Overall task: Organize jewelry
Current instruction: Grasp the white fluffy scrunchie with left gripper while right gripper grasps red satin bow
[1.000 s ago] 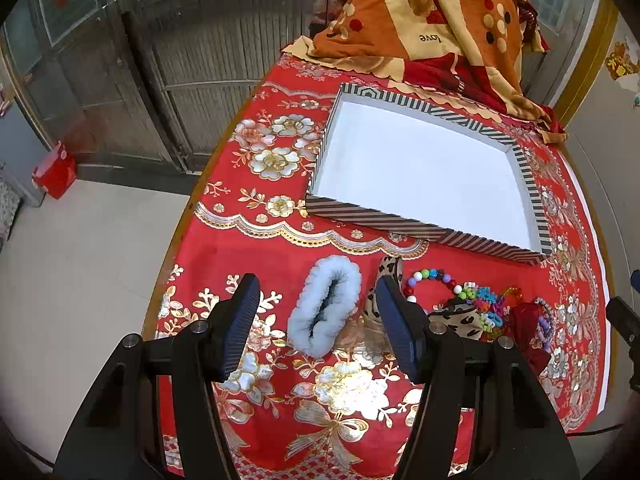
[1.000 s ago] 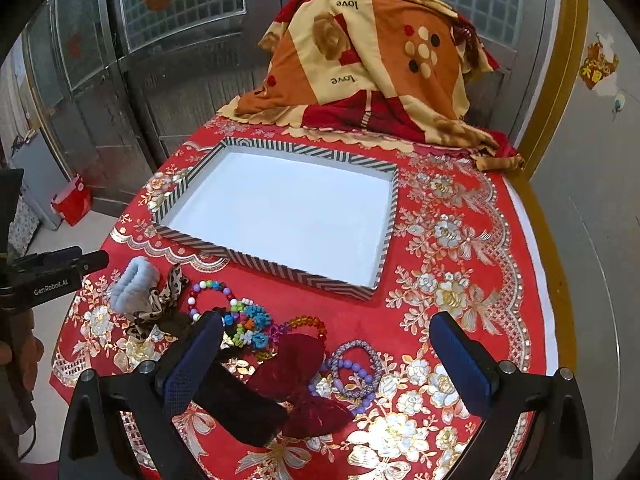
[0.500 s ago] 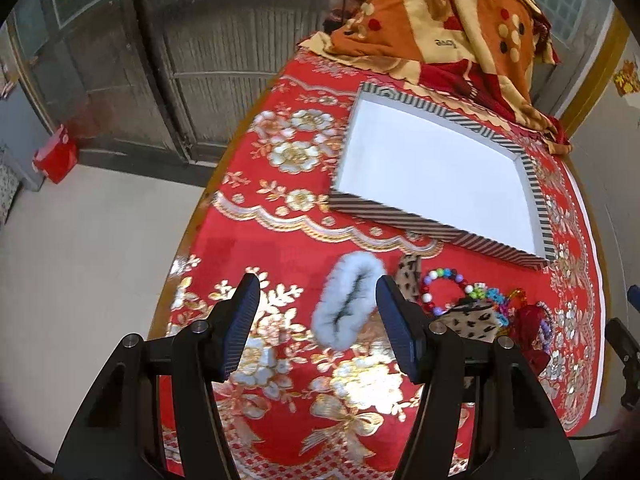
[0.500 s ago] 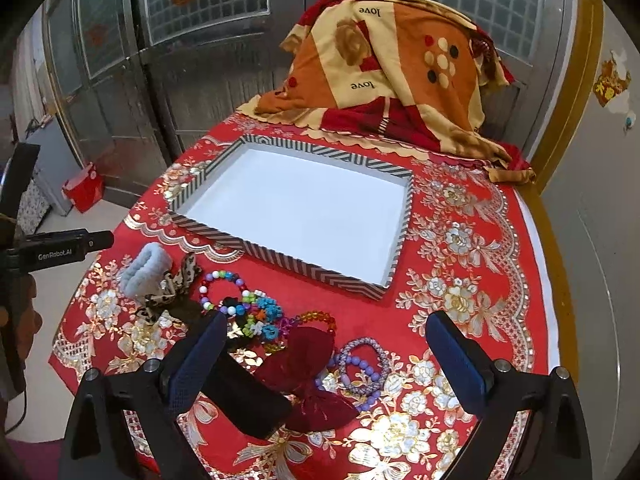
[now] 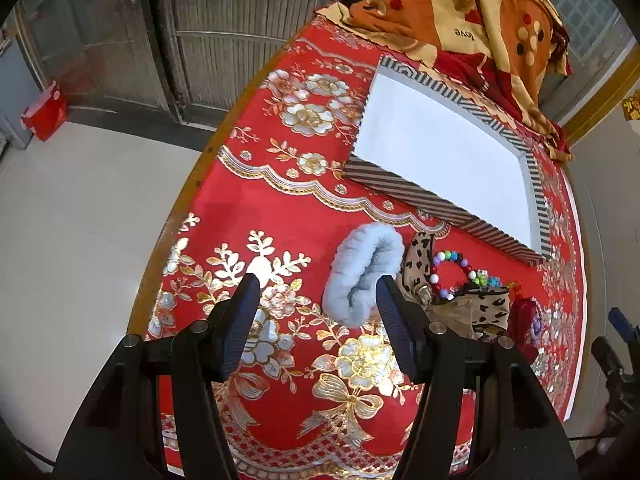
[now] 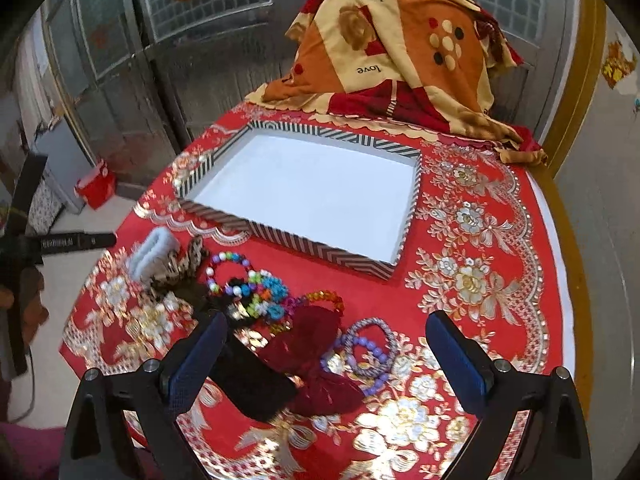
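Observation:
A pale blue fluffy scrunchie lies on the red cloth just ahead of my open left gripper, close to its right finger; nothing is between the jaws. A leopard-print bow and a coloured bead bracelet lie to its right. My right gripper hangs open over a dark red velvet bow, a black velvet bow and purple bead bracelets. The striped-rim white tray sits empty behind the pile.
A folded orange and cream blanket lies at the table's far end. The table's left edge drops to a pale floor with a red box. A metal door stands behind. The left tool and a hand show at the right wrist view's left edge.
The left gripper has drifted left and lower, so the scrunchie now sits nearer its right finger. The right gripper has barely moved.

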### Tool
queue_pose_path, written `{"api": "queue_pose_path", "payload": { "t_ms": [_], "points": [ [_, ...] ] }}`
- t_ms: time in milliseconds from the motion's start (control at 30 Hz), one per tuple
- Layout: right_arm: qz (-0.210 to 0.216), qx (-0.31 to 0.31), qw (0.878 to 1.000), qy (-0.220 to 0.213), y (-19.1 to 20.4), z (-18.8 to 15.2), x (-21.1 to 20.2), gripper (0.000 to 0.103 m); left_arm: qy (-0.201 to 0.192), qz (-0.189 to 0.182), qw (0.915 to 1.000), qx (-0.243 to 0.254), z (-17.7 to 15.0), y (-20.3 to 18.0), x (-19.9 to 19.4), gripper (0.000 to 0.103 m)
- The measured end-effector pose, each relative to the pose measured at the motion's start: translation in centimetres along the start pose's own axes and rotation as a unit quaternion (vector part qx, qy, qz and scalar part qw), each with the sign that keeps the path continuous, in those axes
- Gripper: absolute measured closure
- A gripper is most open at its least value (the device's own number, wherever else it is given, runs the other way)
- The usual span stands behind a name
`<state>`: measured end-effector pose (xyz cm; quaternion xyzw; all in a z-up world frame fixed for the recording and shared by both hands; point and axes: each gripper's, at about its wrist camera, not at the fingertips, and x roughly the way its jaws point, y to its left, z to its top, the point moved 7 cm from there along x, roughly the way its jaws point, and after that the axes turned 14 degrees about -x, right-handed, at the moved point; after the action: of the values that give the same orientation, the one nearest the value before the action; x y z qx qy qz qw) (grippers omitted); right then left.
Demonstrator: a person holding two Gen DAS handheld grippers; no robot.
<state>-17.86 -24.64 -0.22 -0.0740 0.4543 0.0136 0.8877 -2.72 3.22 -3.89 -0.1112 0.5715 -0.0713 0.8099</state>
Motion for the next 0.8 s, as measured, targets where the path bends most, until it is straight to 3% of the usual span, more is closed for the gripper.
{"api": "queue_pose_path", "payload": {
  "t_ms": [133, 333, 367, 433, 667, 733, 800],
  "points": [
    [-0.02, -0.027, 0.999, 0.029, -0.1, -1.8, 0.7, 0.004, 0.01, 0.001, 0.9999, 0.001, -0.2, -0.2, 0.5, 0.043],
    [-0.005, -0.009, 0.999, 0.043, -0.8, -3.7, 1.8, 0.005, 0.023, 0.009, 0.9997, 0.006, -0.3, -0.6, 1.7, 0.043],
    [-0.002, -0.013, 0.999, 0.046, -0.6, -3.9, 2.1, 0.006, 0.024, 0.012, 0.9996, 0.007, -0.3, -0.6, 1.9, 0.043],
    [0.003, -0.021, 0.998, 0.055, -0.2, -4.3, 2.8, 0.021, 0.03, 0.012, 0.9995, 0.008, -0.4, -0.8, 2.2, 0.043],
    [0.044, -0.013, 0.997, 0.066, 0.3, -5.4, 4.7, 0.026, 0.046, 0.008, 0.9989, 0.009, -0.8, -1.2, 3.2, 0.043],
    [0.047, -0.02, 0.996, 0.078, 0.6, -5.8, 5.6, 0.039, 0.054, 0.004, 0.9985, 0.003, -0.8, -1.2, 3.5, 0.043],
    [0.051, -0.024, 0.994, 0.09, 0.8, -6.0, 6.3, 0.043, 0.061, 0.003, 0.9981, 0.0, -0.9, -1.3, 3.8, 0.043]
  ]
}}
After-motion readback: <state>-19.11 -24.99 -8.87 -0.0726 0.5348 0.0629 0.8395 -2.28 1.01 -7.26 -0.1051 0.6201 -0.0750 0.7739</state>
